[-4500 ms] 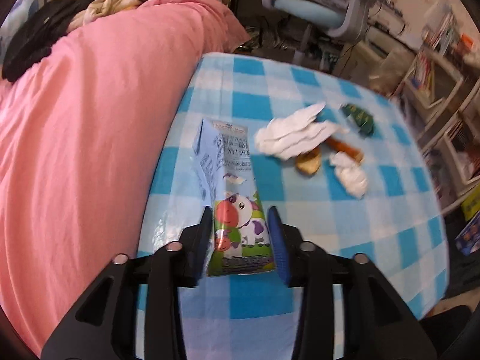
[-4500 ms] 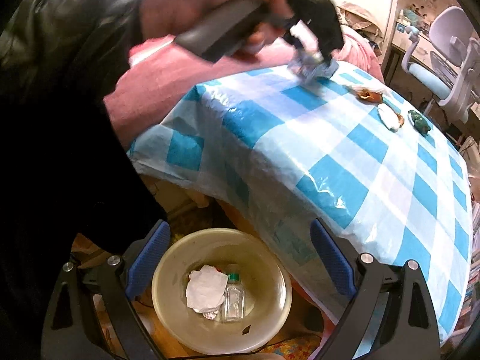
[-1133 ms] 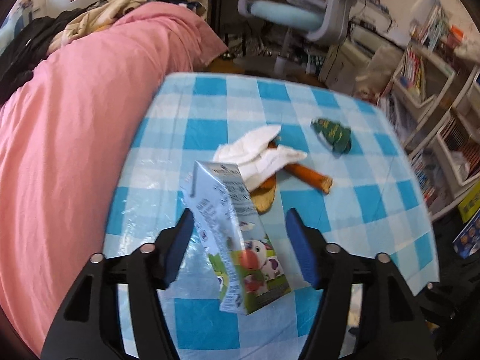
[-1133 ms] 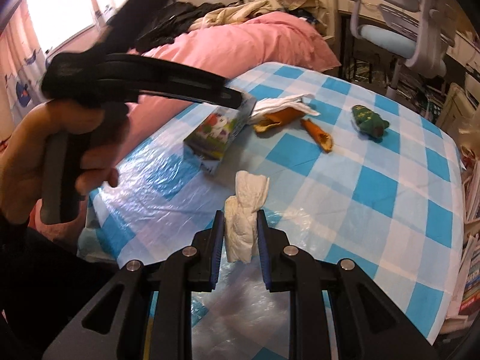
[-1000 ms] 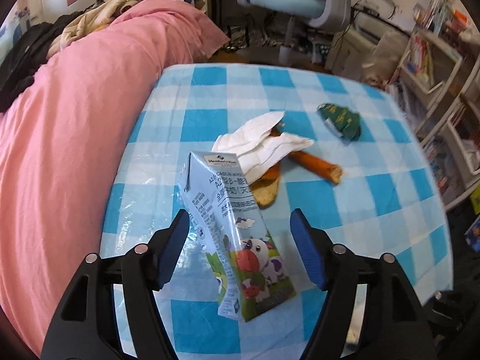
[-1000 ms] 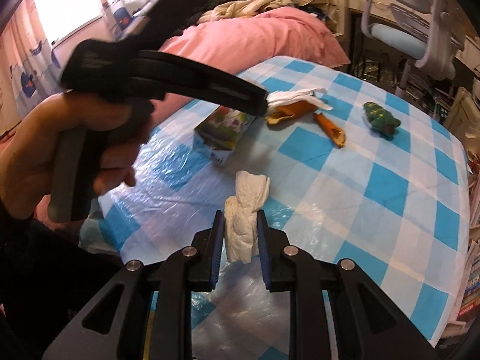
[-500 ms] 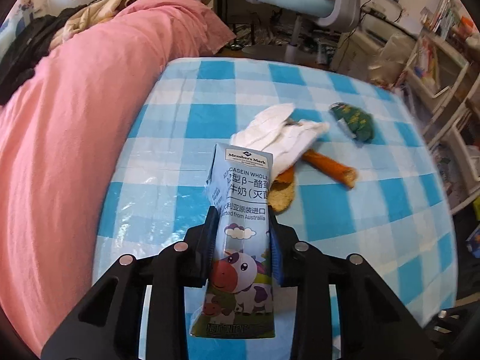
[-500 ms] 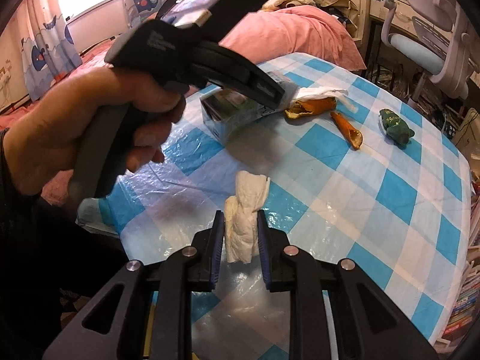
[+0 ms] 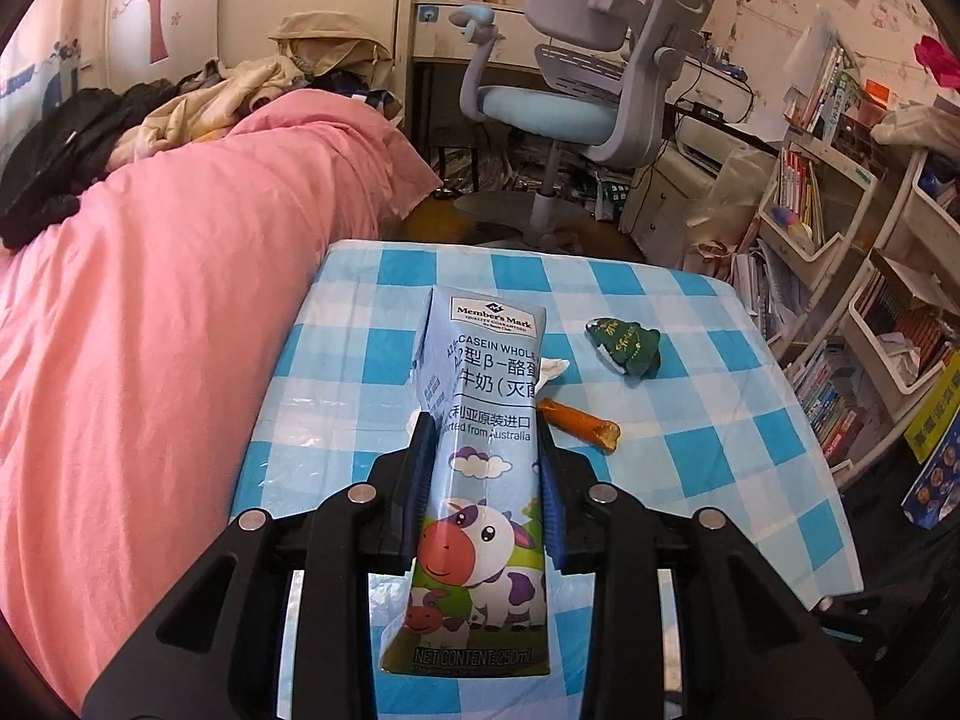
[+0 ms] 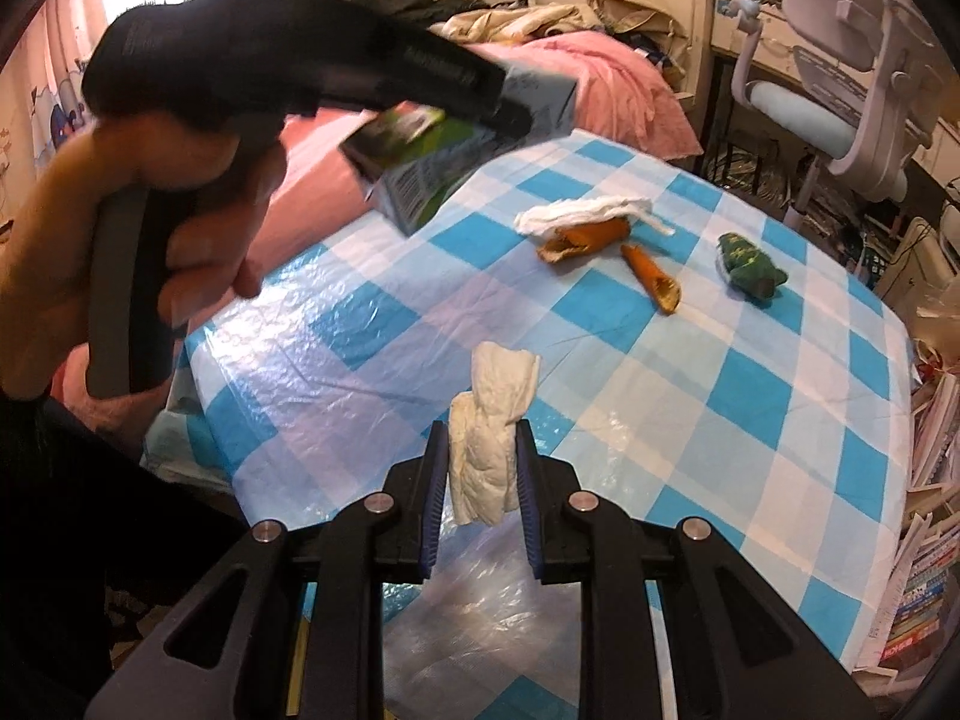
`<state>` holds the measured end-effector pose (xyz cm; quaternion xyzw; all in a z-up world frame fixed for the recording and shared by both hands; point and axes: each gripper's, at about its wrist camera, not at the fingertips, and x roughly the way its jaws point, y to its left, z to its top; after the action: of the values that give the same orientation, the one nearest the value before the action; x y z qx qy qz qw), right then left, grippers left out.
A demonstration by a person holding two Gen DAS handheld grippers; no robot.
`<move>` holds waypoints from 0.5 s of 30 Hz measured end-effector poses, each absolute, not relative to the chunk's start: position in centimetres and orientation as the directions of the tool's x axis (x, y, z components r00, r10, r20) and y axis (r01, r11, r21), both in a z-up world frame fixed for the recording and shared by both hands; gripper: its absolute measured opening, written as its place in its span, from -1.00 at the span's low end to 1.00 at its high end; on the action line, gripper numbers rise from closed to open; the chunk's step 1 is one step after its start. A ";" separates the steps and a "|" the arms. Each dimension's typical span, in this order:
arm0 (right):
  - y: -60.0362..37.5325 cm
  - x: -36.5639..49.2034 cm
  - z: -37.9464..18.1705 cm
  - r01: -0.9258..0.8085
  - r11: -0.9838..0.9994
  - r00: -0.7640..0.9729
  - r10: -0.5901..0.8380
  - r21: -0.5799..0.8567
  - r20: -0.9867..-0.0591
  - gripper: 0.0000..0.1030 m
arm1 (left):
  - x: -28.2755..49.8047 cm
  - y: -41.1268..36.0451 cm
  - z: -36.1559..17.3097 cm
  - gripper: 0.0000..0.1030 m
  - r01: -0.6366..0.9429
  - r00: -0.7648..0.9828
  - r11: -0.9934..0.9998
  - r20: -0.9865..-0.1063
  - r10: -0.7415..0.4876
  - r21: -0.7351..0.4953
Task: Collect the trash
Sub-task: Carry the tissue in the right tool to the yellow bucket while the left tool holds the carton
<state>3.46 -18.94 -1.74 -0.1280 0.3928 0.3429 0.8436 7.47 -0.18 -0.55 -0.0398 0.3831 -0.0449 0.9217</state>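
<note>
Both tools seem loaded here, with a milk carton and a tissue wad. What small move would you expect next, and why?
Probably carrying the load off the table toward a bin, none being in view. The left tool is clamped on the milk carton, already clear of the cloth in the right wrist view, and the right tool pinches the tissue wad. Peels and a green wrapper remain.

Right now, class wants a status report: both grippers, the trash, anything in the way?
Left gripper shut on milk carton, lifted. Right gripper shut on crumpled tissue. Peels, tissue, green wrapper remain on table. Nothing blocking.

Bright daylight, fisheye warp, blurred hand (image 10: 120, 228)
</note>
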 end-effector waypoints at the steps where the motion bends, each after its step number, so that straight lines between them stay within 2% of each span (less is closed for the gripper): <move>1: -19.1 3.5 -1.6 -0.676 0.735 0.461 0.481 0.057 -0.746 -0.55 | 7.3 -0.1 -0.5 -0.43 0.053 0.705 0.993 -0.701 -0.112 -0.105; 15: -18.2 1.9 -1.6 -0.718 0.692 0.440 0.536 0.077 -0.720 -0.53 | 5.2 1.9 -0.1 -0.42 0.027 0.714 0.996 -0.696 -0.081 -0.088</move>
<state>1.86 -18.22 -1.62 -0.1208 0.3751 0.3733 0.8399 5.19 1.93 -0.14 -0.0356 0.3773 -0.0291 0.9250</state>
